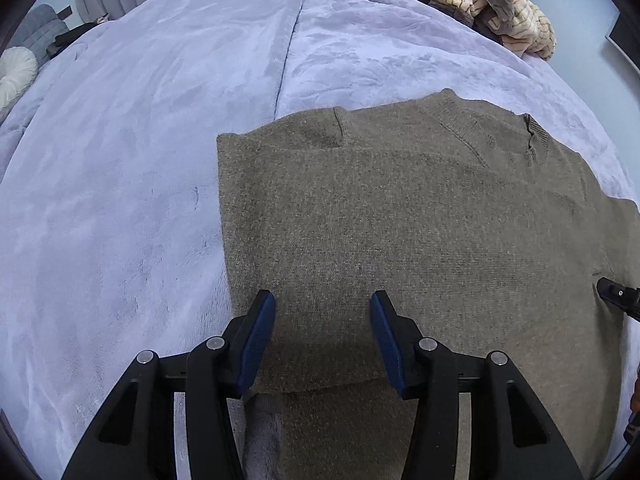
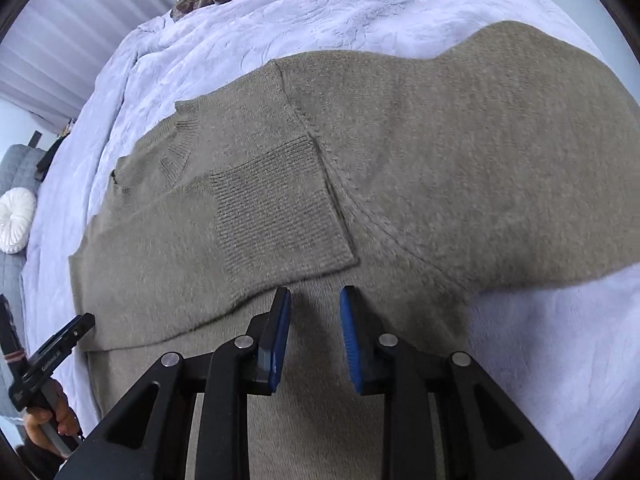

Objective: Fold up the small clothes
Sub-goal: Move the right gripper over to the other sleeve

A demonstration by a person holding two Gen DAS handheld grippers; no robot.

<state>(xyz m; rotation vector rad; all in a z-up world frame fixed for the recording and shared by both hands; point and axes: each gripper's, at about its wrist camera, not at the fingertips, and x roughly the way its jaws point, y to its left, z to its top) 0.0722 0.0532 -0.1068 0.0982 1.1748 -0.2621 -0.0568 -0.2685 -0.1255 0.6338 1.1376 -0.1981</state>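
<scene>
Left gripper (image 1: 323, 300): hovering over the near part of the sweater (image 1: 400, 220), jaws standing wide, nothing between them

Right gripper (image 2: 315, 300): hanging just short of the folded-in cuff (image 2: 276, 208), jaws parted more narrowly, gripping nothing

Sweater: grey-brown knit, lying flat on the lilac blanket (image 1: 140, 160), one sleeve already lying across the body, the other sleeve (image 2: 500, 140) spreading out unfolded toward the far right

Handling, as a judgement: soft, limp, fairly light; fuzzy surface likely gripping the pads well but sagging and stretching if lifted by one point; best taken at a firm edge, the ribbed cuff or the shoulder seam (image 2: 320, 152), pinching both layers

Left wrist view only: the straight folded left edge of the garment, the ribbed collar (image 1: 480, 136) at the far side, a heap of striped clothes (image 1: 480, 4) at the far end of the bed, the tip of the right gripper just peeping in at the right edge

Right wrist view only: the ribbed cuff lying on the chest, the loose sleeve bulging rightward, the person's left hand (image 2: 48, 420) holding its tool at the lower left, a white round cushion (image 2: 16, 220) beside the bed
</scene>
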